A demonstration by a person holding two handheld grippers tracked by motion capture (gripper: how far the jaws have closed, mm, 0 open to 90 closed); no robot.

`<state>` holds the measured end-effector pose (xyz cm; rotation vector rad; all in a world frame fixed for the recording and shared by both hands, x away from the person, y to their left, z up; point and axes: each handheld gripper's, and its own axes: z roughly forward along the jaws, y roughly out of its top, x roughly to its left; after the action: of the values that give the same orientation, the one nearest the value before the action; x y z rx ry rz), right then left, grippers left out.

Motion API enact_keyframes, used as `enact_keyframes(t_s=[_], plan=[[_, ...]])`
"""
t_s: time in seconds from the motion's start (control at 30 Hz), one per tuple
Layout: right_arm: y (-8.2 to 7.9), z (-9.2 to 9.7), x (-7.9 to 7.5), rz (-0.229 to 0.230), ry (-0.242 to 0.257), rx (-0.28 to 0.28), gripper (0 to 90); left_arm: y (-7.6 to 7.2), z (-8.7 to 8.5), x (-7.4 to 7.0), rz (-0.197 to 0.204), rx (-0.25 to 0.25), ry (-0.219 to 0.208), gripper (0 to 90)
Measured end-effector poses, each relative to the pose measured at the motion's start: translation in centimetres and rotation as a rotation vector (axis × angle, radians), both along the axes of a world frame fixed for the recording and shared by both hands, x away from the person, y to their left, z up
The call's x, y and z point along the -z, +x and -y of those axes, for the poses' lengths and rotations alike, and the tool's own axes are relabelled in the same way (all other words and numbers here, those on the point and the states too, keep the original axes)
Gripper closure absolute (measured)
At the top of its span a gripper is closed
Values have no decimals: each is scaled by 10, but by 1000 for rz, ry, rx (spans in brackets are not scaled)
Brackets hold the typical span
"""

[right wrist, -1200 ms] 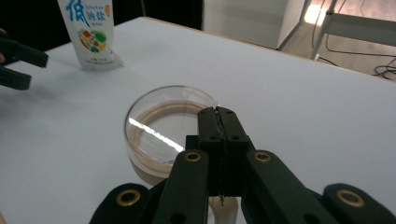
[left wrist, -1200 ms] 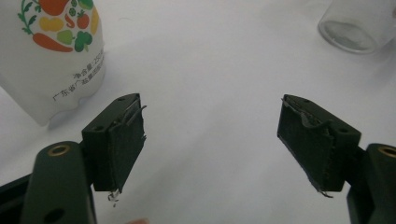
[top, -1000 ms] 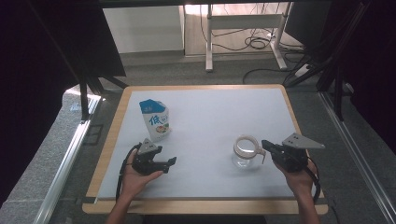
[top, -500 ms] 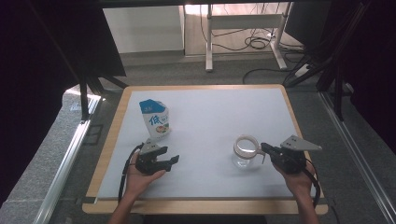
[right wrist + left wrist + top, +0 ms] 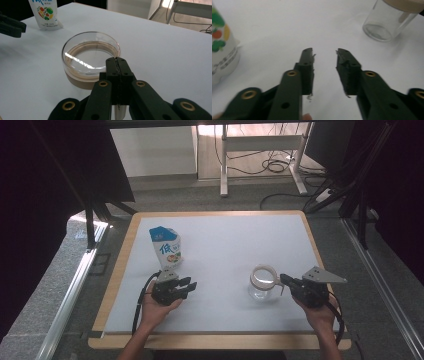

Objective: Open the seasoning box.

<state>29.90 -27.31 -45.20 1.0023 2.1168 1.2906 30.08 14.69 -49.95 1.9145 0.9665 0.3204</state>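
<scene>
On the white table (image 5: 225,245), a clear glass jar (image 5: 263,284) with a tan lid stands toward the person's right, and a blue-and-white carton (image 5: 166,247) printed with fruit and vegetables stands upright toward the left, well apart from the jar. The right gripper (image 5: 286,280) lies level at the jar's right side, held in the person's right hand (image 5: 320,312), with a grey three-cornered plate on top and a cable trailing back past the wrist. In the right gripper view its fingers (image 5: 117,65) are pressed together with no gap between them, their tips right at the near rim of the jar's lid (image 5: 91,56); whether something thin is caught between them cannot be told. The left gripper (image 5: 190,285) sits in the person's left hand (image 5: 155,310) just in front of the carton, pointing across the table toward the jar. Its jaws have just been closing, yet the fingers (image 5: 308,62) are a little spread, with bare table between them and nothing held. In the left gripper view the carton (image 5: 222,50) stands at the left edge and the jar (image 5: 390,20) stands farther off at the upper right.
</scene>
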Motion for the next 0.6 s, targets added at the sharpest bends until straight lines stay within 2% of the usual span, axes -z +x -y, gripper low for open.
enact_keyframes(t_s=[0.03, 0.07, 0.1, 0.17, 0.27, 0.43, 0.6], plan=[[0, 0, 0, 1, -2, 2, 898, 1, 5, -2, 1, 17, -3, 782], [0, 0, 0, 1, -2, 3, 898, 2, 12, -5, 13, 34, 2, 812], [-1, 0, 0, 0, -1, 4, 898, 2, 12, -5, 13, 34, 2, 830], [-1, 0, 0, 0, 1, 6, 898, 4, 22, -8, 20, 53, -2, 849], [-1, 0, 0, 3, 0, 8, 898, 6, 28, -9, 16, 66, -10, 876], [-1, 1, 1, 2, 7, 6, 898, 11, 42, -12, 12, 82, -30, 888], [-1, 1, 1, 3, 7, 6, 898, 16, 59, -17, 10, 124, -33, 893]])
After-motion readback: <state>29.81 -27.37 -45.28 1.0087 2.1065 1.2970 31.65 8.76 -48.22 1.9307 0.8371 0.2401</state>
